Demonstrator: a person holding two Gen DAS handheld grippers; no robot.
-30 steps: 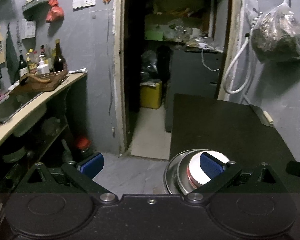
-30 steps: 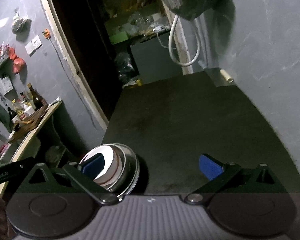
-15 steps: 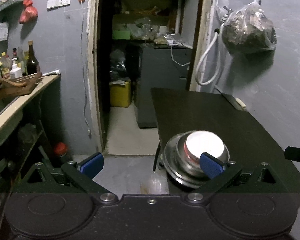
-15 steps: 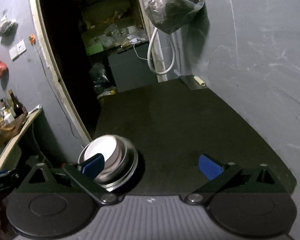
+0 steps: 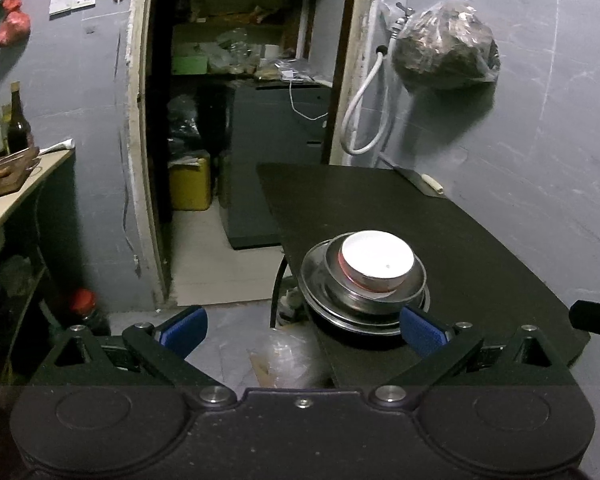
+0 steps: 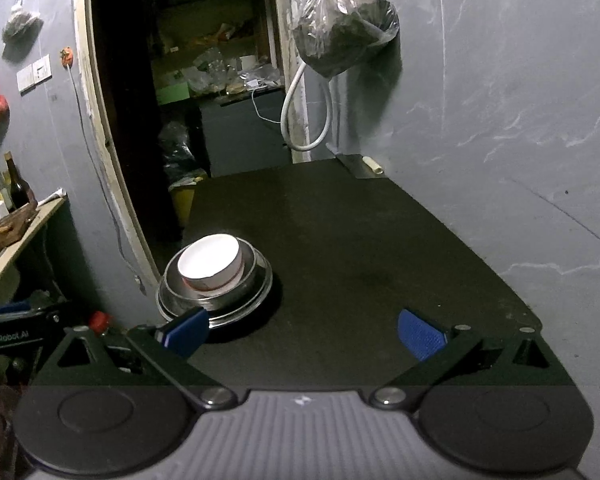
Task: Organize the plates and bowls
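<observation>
A stack of steel plates and bowls (image 5: 362, 300) (image 6: 216, 296) sits at the near left corner of a dark table (image 5: 440, 232) (image 6: 360, 240). A white bowl with a red band (image 5: 376, 266) (image 6: 212, 264) rests on top of the stack. My left gripper (image 5: 302, 330) hangs open just short of the table's near left corner, its right finger close in front of the stack. My right gripper (image 6: 302, 332) is open above the table's near edge, with its left finger right in front of the stack. Nothing is held by either.
A doorway (image 5: 236, 120) opens behind the table into a cluttered storeroom with a yellow container (image 5: 190, 180). A counter (image 5: 12, 196) with bottles runs along the left. A filled plastic bag (image 5: 444, 52) and a white hose (image 5: 364, 112) hang on the grey wall right of the doorway.
Both grippers have drawn back from the stack, which was under their fingers and now stands farther ahead. Both stay open and the stack has not moved.
</observation>
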